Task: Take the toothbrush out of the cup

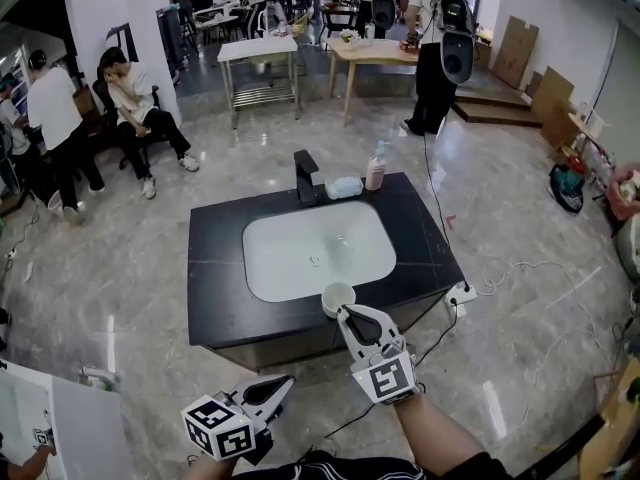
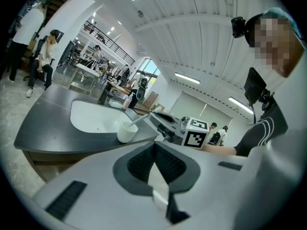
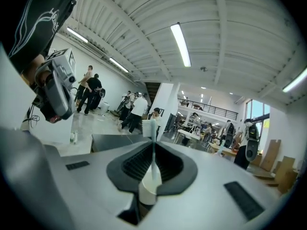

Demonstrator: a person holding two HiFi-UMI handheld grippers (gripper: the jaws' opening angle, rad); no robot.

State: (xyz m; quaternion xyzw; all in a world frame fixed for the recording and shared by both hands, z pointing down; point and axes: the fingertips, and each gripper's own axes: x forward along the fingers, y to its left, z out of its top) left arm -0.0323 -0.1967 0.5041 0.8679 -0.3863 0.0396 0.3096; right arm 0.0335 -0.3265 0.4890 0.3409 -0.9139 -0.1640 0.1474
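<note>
Two grippers are in play. Farthest left, the left gripper (image 2: 154, 144) hangs off the near edge of the black stone countertop (image 1: 220, 268), its jaws closed together with nothing between them, well apart from the work. Next comes the small white round cup (image 1: 337, 299), which stands on the counter's front strip, just beside the white oval sink basin (image 1: 300, 258). From the cup's mouth the slim white toothbrush (image 3: 153, 152) slants up and rightward into the right gripper (image 1: 346, 315), whose jaws are pinched narrow on its handle. The brush's long axis runs out along the jaws, bristle end farthest from the hand. Whether that end has cleared the rim I cannot tell. Lifting along that axis, up and toward the person, looks unobstructed: open air above, bare floor to the right.
</note>
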